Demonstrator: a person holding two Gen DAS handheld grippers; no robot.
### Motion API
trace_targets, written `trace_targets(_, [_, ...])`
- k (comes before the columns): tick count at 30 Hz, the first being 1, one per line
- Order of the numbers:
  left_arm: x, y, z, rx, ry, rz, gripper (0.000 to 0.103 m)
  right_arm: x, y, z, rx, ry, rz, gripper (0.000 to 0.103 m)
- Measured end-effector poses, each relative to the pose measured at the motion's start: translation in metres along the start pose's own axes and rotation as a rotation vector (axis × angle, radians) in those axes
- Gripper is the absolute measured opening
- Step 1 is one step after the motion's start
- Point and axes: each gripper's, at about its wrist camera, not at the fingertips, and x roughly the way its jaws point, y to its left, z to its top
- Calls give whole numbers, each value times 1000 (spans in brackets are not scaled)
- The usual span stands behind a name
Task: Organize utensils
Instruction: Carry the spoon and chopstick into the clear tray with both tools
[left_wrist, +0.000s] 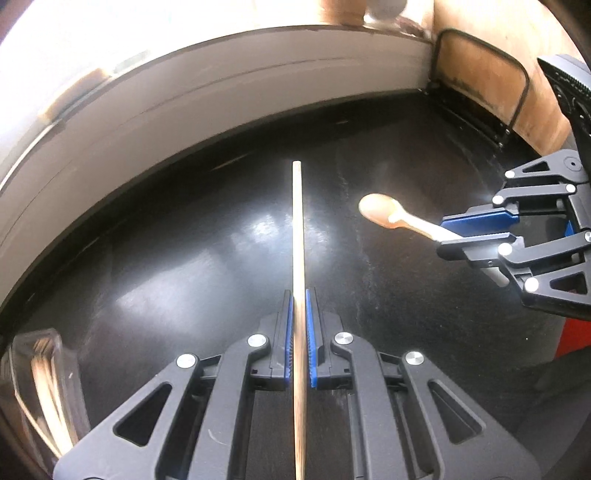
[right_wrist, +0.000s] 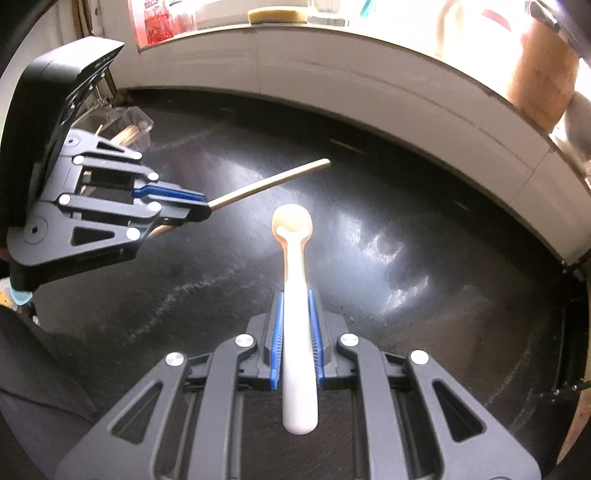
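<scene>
The left gripper (left_wrist: 299, 339) has its blue pads clamped tight on a thin round wooden chopstick (left_wrist: 298, 236), and the right gripper (right_wrist: 295, 343) is closed on the white handle of a small spoon with a tan bowl (right_wrist: 293, 240), both held above the glossy black tabletop (left_wrist: 184, 258). This looks like the carrying step. Next, each utensil likely needs lowering tip-first into the clear plastic holder (right_wrist: 129, 123) at far left, already containing wooden sticks.

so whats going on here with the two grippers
A person is sorting utensils with a gripper in each hand. The left gripper is shut on a wooden chopstick; the right gripper is shut on a white-handled spoon. Both are held above the black tabletop. A clear container holding more sticks sits at the left.
</scene>
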Motion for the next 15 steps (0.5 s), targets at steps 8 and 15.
trace_targets(8, [-54,40,-22,-195,-8,47,6,-26,23,24,58,-31,23,14])
trace_targets(15, [-126,118,-56,-372,-36,165,6,-30,87,86,106,-65,149,14])
